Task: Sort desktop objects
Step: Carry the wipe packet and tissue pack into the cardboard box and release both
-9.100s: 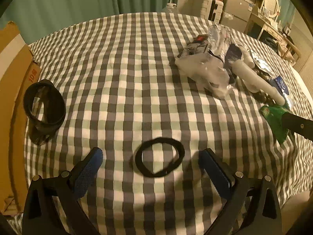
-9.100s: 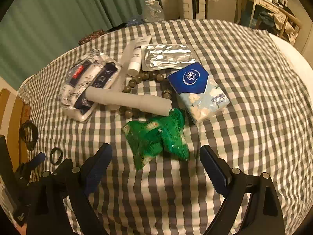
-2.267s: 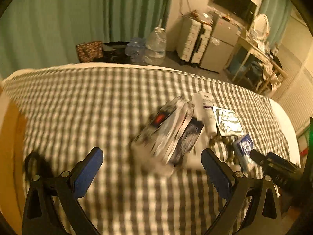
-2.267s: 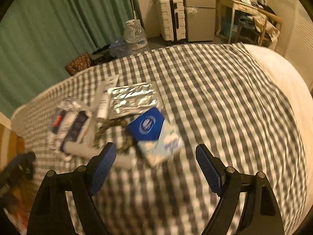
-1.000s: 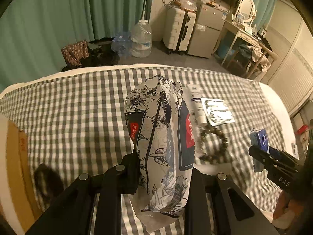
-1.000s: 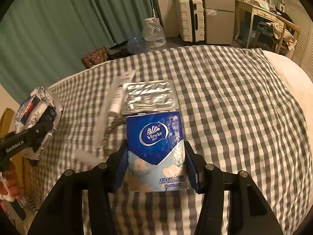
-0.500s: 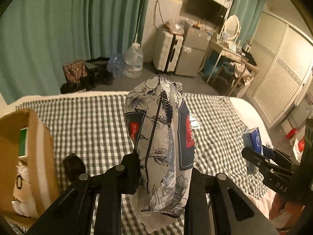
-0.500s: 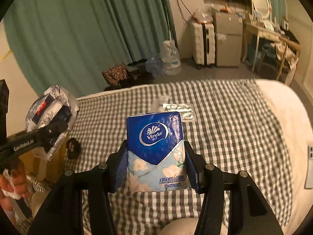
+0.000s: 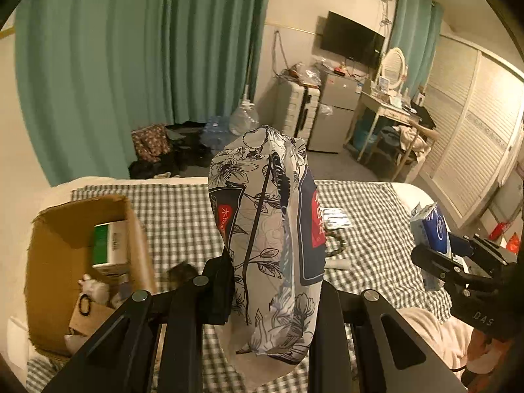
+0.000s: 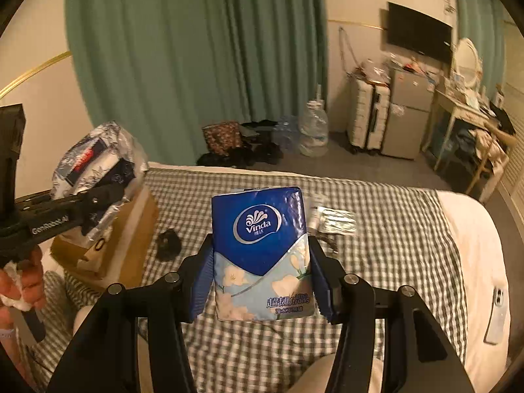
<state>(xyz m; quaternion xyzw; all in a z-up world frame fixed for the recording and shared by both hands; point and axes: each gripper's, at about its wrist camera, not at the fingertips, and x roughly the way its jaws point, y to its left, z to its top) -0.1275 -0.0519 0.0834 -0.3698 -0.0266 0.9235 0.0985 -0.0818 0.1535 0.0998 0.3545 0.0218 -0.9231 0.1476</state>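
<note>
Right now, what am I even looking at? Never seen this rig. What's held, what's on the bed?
No robot here: a person carries a handheld two-finger gripper in each hand, each with a fisheye camera looking along its fingers.

Left wrist view: the left gripper is shut on a floral plastic bag. The right gripper shows at that picture's right edge.

Right wrist view: the right gripper is shut on a blue Vinda tissue pack.

Both are held above a checked cloth. A foil blister pack and a dark string of beads lie on the cloth. An open cardboard box beside it already holds items.
</note>
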